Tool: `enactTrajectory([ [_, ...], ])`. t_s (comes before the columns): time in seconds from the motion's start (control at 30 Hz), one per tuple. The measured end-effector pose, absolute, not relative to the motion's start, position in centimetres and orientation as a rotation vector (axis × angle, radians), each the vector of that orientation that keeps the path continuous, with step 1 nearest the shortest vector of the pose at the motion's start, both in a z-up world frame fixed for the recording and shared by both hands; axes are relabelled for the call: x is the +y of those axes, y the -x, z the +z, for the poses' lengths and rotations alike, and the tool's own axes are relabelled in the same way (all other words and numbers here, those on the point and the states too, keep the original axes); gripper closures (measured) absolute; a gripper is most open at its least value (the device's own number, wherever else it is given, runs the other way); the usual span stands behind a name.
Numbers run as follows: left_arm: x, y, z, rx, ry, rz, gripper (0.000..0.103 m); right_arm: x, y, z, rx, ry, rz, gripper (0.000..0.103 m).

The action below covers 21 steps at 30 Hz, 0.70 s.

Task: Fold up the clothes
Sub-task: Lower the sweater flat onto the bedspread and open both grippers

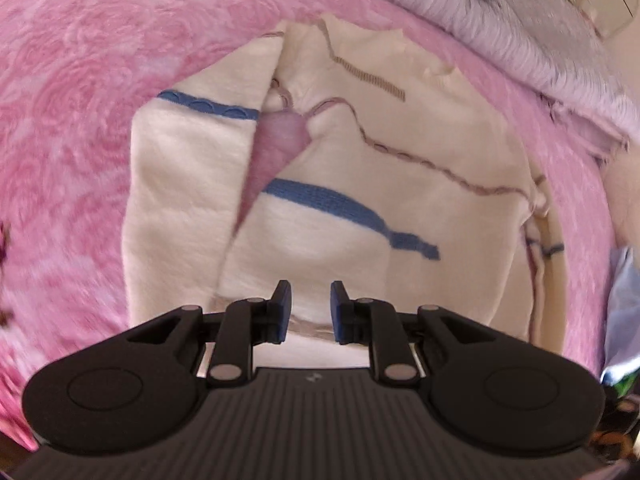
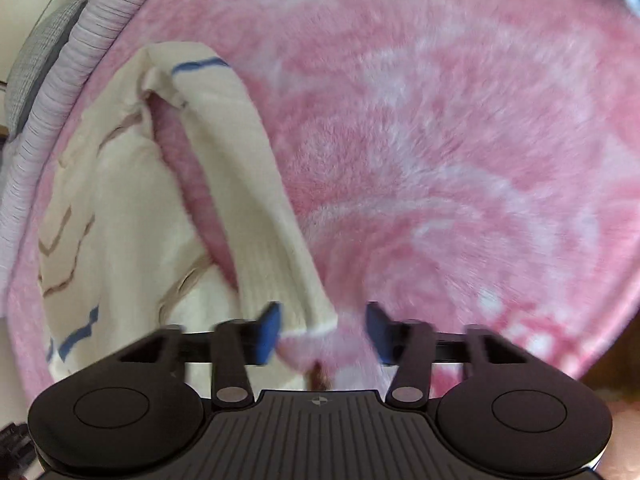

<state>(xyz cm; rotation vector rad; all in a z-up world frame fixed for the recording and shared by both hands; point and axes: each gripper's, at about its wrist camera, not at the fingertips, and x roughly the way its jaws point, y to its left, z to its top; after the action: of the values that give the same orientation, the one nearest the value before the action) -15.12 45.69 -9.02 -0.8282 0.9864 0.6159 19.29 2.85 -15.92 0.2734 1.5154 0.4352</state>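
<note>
On the pink blanket point(image 1: 72, 128) our cream sweater point(image 1: 420, 208) lies spread for folding; our left gripper point(image 1: 310, 306) hovers spread above its hem, our right gripper point(image 2: 323, 330) spread around the sleeve cuff point(image 2: 308, 316), ready to pinch.

The sweater point(image 1: 340, 152) is cream, crossed by bright blue bands and thin wavy tan-brown lines. Under it the fleece blanket point(image 1: 80, 100) is pink, mottled with paler swirls. Beyond lies a pale lilac ribbed cover point(image 1: 500, 28). Both grippers are black with blue pads point(image 1: 285, 300).
</note>
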Motion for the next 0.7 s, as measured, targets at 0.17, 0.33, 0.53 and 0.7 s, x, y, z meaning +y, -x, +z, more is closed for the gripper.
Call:
enactTrajectory([
  [0.17,41.6,14.5,-7.9,0.951,0.841,0.7,0.088,0.6,-24.3,-13.7,1.489,-0.35,0.638,0.098],
  [0.33,38.7,14.7,-5.2,0.912,0.827,0.743,0.088,-7.6,-35.0,-5.0,1.267,-0.397,0.63,0.099],
  [0.53,36.5,16.3,-4.1,0.896,0.833,0.796,0.088,-13.7,-43.2,-2.1,1.17,-0.299,0.261,0.078],
  [0.7,35.9,18.7,-4.8,0.91,0.868,0.872,0.088,-10.5,-36.9,-5.1,1.328,-0.28,0.431,0.058],
])
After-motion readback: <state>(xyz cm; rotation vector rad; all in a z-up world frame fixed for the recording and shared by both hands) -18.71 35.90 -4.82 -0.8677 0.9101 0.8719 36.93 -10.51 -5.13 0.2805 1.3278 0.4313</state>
